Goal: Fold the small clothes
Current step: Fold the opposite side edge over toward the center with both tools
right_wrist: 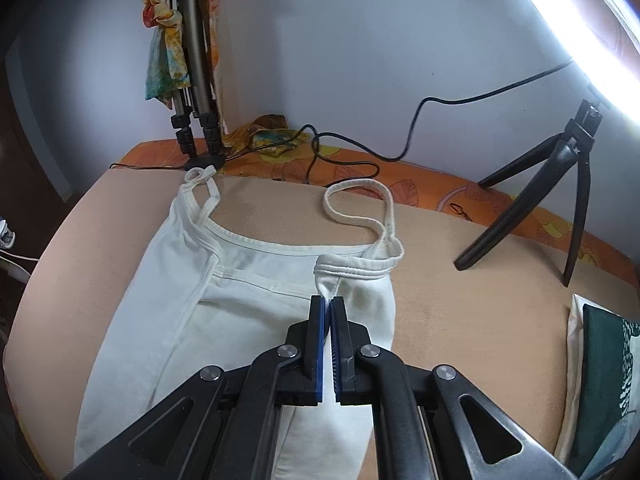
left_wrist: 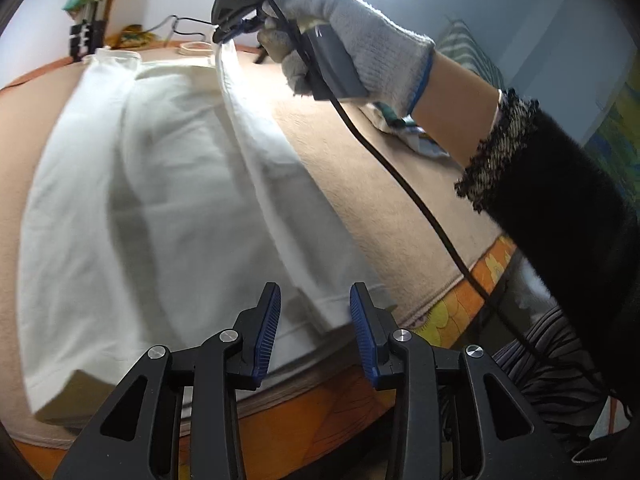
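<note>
My right gripper [right_wrist: 328, 306] is clamped on the white top [right_wrist: 248, 304], pinching its edge near the strap. Left gripper [left_wrist: 316, 300] is partly open w/ nothing between pads, over the hem on the tan blanket [left_wrist: 360, 152].

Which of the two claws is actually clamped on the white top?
The right claw: its pads are pinched shut on the white top near the armhole edge. The left claw stands open above the hem, nothing between its pads.
</note>
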`<state>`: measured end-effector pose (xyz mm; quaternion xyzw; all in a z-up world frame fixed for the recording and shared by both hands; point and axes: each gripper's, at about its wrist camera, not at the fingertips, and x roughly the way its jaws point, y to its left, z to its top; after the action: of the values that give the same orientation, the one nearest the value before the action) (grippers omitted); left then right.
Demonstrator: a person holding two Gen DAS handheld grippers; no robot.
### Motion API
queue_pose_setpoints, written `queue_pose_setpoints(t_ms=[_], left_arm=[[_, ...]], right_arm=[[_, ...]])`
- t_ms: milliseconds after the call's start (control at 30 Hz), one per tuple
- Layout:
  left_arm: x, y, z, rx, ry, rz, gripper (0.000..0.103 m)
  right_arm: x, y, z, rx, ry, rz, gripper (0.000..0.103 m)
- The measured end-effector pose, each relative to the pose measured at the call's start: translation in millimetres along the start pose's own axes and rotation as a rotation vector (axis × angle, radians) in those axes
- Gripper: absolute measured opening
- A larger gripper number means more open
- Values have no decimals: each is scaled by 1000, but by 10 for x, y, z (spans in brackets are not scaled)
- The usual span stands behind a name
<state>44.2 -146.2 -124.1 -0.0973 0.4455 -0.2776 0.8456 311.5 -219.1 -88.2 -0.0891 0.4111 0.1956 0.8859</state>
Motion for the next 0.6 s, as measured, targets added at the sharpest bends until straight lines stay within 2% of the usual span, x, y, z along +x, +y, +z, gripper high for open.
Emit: queue_pose_setpoints(t_ms=[100, 167, 200, 300, 400, 533, 600], left_arm=[[71, -95, 15, 10, 5, -93, 34], [92, -223, 22, 55, 7, -151, 34], [83, -274, 20, 72, 3, -155, 34], [24, -339, 21, 102, -31, -125, 34], [-2, -244, 51, 54, -53, -91, 34], [87, -100, 40, -21, -15, -74, 34], [148, -102, 45, -22, 12, -61, 34]], right_arm=[[15, -213, -57, 23, 11, -29, 1], [40, -367, -108, 42, 23, -50, 1], [52, -449, -135, 53, 28, -60, 1], [59, -632, -197, 78, 36, -71, 1], [47, -721, -242, 79, 37, -79, 1], [53, -758, -305, 72, 43, -84, 1], [45, -756, -327, 66, 43, -81, 1]])
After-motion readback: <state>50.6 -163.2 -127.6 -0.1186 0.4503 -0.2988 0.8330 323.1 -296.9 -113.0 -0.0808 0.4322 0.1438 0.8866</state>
